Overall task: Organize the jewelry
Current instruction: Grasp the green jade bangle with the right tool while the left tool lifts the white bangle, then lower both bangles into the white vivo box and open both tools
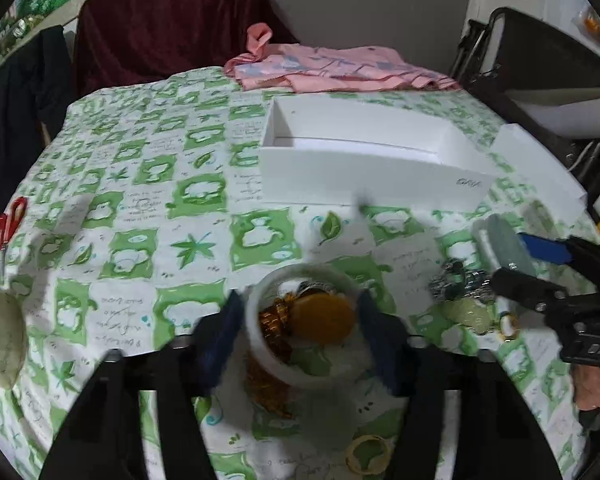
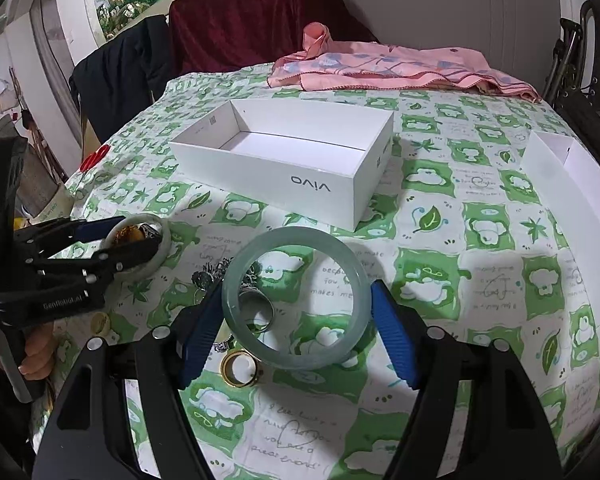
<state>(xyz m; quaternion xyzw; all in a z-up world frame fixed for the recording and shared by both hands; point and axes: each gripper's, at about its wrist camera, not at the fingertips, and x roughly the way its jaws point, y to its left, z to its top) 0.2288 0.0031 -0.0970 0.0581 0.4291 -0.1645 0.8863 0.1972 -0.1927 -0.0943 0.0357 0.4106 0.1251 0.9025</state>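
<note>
In the left wrist view my left gripper [image 1: 300,304] is shut on a white bangle [image 1: 260,344], one blue pad on each side of its rim. Gold pieces [image 1: 320,316] show through its hole. The picture is blurred. In the right wrist view my right gripper [image 2: 296,292] is shut on a pale green bangle [image 2: 300,236], both pads against its outer edge. Silver rings [image 2: 256,308] and a gold ring [image 2: 240,368] lie on the cloth below it. The open white box [image 2: 284,160] stands beyond, with nothing in it. My left gripper [image 2: 136,240] with the white bangle [image 2: 164,248] is at the left.
The box lid [image 2: 572,184] lies at the right edge. Red scissors [image 1: 8,224] rest at the left edge, and a pink cloth [image 2: 380,66] at the back. Silver jewelry [image 1: 460,284] and a gold ring [image 1: 508,326] sit between the grippers. A gold bangle [image 1: 368,456] lies nearest.
</note>
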